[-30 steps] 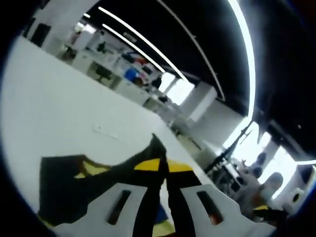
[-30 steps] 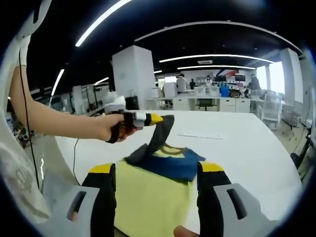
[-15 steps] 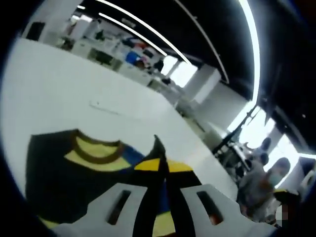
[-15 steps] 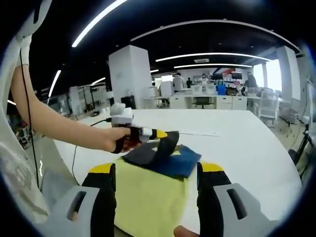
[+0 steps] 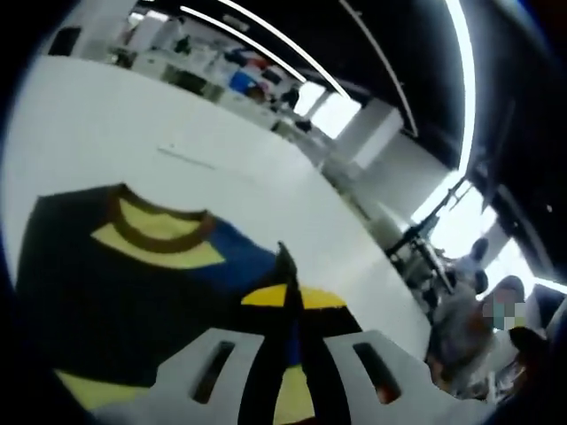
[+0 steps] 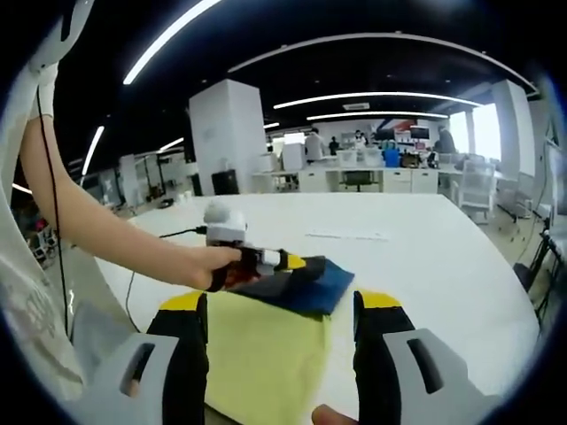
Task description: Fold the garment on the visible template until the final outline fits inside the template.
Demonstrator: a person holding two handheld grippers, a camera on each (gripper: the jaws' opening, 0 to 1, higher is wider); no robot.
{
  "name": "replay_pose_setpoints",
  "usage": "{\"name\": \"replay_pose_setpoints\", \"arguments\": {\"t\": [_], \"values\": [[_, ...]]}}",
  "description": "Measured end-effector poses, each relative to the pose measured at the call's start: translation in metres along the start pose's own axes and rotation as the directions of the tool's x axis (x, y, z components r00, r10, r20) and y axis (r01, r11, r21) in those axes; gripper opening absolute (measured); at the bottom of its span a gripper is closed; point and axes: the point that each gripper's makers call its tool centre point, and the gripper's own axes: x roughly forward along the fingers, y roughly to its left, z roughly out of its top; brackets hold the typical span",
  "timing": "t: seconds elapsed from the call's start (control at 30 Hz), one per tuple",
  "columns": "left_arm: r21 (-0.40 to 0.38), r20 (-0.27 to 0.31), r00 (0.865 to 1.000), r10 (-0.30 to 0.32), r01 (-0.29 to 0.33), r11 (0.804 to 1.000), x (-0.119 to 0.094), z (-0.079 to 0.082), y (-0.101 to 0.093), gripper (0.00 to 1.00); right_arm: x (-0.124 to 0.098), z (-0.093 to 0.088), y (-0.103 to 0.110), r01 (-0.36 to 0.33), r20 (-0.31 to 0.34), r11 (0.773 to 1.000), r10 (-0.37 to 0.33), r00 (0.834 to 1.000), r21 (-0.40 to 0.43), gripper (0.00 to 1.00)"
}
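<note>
**Two grippers over one garment**

Garment lies on the white table: yellow body near, dark and blue folded part beyond. Left gripper sits low over that folded part, jaws clenched on a dark fabric edge. Right gripper hovers above the yellow body, jaws spread, holding nothing. Bare tabletop lies beyond the garment.

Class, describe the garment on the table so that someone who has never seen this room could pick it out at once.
Start at the large white table. Near its front edge lies a yellow template sheet, and on that sheet's far end rests the garment. It is a dark navy top with a yellow panel and brown neck band, pinched by the left tool.
</note>
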Motion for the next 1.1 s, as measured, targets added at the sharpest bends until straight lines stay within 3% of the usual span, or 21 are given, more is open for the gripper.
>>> {"name": "replay_pose_setpoints", "arguments": {"t": [0.4,0.7,0.97,1.1], "values": [[-0.017,-0.055,0.998,0.006,-0.007,1.000,0.012,-0.026,0.002,0.00,0.001,-0.006,-0.002,0.007,-0.013,1.000,-0.007,1.000,0.010,0.67],[0.014,-0.100,0.995,-0.004,0.005,1.000,0.018,-0.045,-0.004,0.00,0.002,-0.008,-0.005,0.010,-0.022,1.000,-0.010,1.000,0.009,0.67],[0.017,-0.141,0.990,-0.028,0.031,0.999,0.016,-0.060,-0.009,0.07,0.004,-0.009,-0.005,0.012,-0.022,1.000,-0.012,1.000,0.011,0.67],[0.000,-0.129,0.990,-0.063,0.064,0.998,0.017,-0.060,-0.016,0.18,0.006,-0.008,-0.002,0.003,-0.023,1.000,-0.003,1.000,0.005,0.67]]}}
